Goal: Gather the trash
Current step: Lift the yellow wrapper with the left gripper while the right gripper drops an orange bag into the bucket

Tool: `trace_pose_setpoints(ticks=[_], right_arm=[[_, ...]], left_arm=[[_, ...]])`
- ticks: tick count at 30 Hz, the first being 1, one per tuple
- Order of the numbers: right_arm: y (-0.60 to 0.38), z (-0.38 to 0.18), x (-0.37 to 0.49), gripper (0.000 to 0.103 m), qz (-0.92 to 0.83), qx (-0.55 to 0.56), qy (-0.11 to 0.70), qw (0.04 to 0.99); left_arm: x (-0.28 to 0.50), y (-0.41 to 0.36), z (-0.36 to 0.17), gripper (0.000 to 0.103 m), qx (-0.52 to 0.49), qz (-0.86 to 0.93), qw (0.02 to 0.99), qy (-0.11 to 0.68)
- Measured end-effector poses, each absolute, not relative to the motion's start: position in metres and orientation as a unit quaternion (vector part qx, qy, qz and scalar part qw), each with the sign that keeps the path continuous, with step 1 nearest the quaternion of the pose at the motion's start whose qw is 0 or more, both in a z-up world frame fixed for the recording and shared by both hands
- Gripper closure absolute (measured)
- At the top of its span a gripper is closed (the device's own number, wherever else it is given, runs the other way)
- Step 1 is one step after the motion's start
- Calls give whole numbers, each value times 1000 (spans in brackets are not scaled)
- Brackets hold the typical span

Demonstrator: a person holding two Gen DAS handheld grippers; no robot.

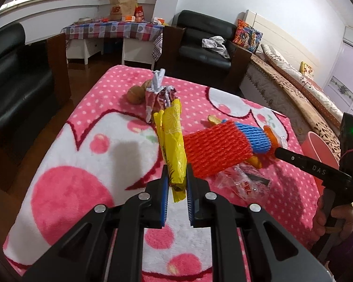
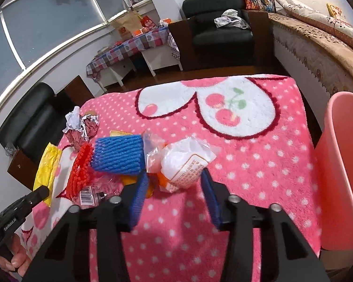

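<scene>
My left gripper (image 1: 177, 172) is shut on the near end of a yellow plastic wrapper (image 1: 173, 138), which also shows in the right wrist view (image 2: 46, 166). My right gripper (image 2: 174, 178) is open, its blue pads either side of a white plastic bag (image 2: 187, 164) on the pink blanket (image 2: 258, 164). A red foam net (image 1: 214, 150) and a blue foam net (image 2: 118, 155) lie between the grippers. Orange peel (image 1: 256, 162), a clear wrapper (image 1: 242, 183) and a crumpled foil wrapper (image 1: 160, 94) lie around them. A pink bin (image 2: 343, 164) stands at the blanket's right edge.
Two brown round fruits (image 1: 135, 95) sit behind the foil wrapper. Black armchairs (image 1: 204, 40) stand at the back and at the left. A checked-cloth table (image 1: 113, 30) is by the window. A bed (image 2: 317, 47) runs along the right wall.
</scene>
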State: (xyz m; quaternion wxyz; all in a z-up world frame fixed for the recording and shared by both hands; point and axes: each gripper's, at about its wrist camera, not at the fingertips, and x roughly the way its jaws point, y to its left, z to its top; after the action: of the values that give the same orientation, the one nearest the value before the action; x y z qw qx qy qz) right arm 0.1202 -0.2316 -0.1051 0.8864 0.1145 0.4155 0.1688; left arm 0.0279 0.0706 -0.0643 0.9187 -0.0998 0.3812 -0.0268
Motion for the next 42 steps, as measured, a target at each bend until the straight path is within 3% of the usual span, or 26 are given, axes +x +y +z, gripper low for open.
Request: trace_pose_setpoints(ticks=[24,42], right_arm=[[-276,-45,43,65,140,124,319,929],[-346,-31,13,64,65,158,285,943]], left_arm=[[29,12,-21,90,-75,-98,936,330],[42,-83,6,90,-35,-192,937,289]])
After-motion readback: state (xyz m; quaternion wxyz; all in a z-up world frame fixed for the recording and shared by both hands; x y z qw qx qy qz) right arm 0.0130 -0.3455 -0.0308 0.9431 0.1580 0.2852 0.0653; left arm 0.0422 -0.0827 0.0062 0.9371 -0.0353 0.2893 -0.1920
